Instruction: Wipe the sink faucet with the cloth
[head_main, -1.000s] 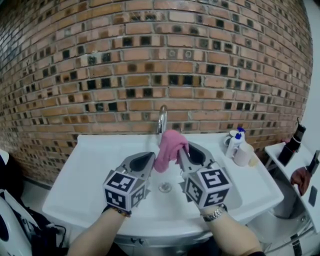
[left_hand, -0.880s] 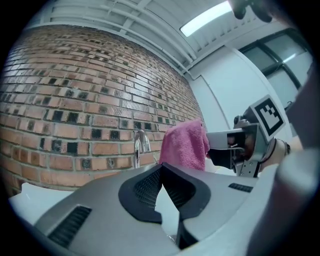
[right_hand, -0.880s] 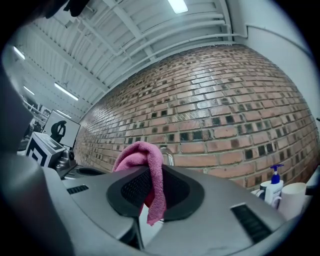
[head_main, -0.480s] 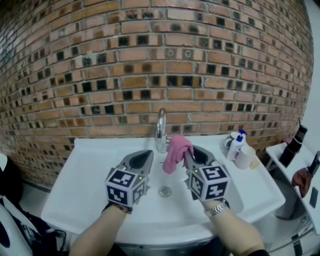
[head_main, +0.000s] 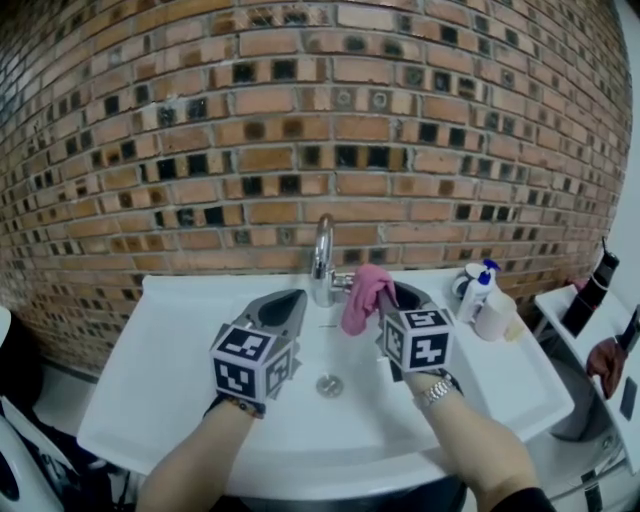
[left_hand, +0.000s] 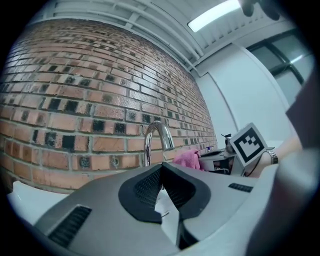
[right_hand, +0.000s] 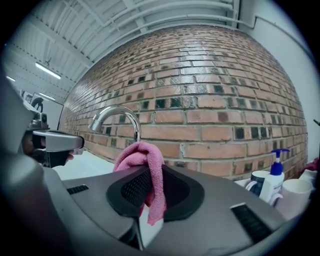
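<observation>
Now, your right gripper (head_main: 388, 297) clamps the pink cloth (head_main: 362, 298), centre frame, just right of the faucet (head_main: 322, 262); soft, limp, light, so pinch a bunched fold. Left gripper (head_main: 290, 308) closed, empty

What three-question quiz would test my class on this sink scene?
1. Pick one: the right gripper holds A) a sponge, B) a pink cloth, C) a brush.
2. True or false: the left gripper has its fingers shut on the faucet.
3. Fill in: in the head view, the pump bottle stands at the sink's ___ end.

Key: 1 B. 2 False, since its fingers are shut on nothing, short of the faucet. 3 right.
</observation>
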